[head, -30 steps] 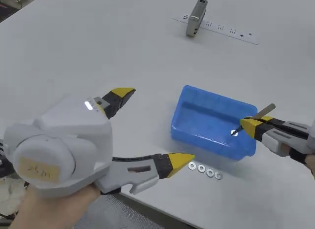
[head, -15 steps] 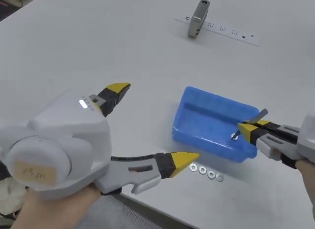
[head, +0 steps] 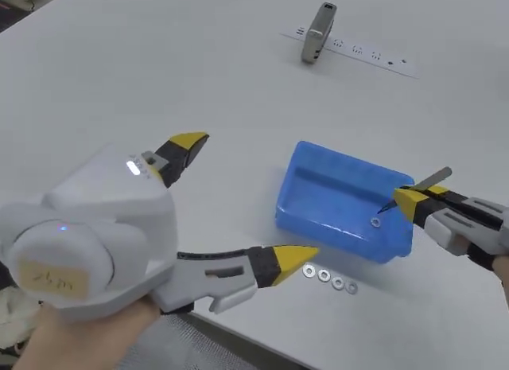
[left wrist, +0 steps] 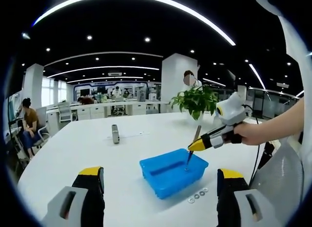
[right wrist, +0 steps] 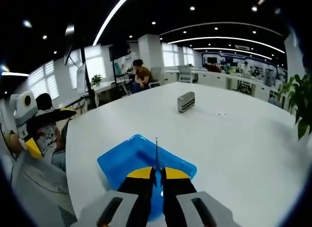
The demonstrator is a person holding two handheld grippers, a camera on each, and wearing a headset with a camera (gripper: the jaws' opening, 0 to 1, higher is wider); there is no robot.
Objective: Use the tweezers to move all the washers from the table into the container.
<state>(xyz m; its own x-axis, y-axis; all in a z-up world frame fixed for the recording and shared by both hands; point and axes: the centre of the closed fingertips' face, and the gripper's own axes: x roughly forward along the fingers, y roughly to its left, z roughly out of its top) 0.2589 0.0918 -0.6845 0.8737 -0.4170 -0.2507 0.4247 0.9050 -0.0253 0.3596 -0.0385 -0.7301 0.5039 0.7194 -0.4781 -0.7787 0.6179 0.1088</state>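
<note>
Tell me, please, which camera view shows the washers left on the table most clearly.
The head view: four washers lie in a row beside the blue container, each distinct. The left gripper view shows them as tiny specks. The right gripper view faces the container along the tweezers.

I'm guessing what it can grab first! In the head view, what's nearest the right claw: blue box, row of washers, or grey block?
1. Blue box: right under the right claw and its tweezers.
2. Row of washers: on the table, in front of the box.
3. Grey block: far back on the table.
</note>
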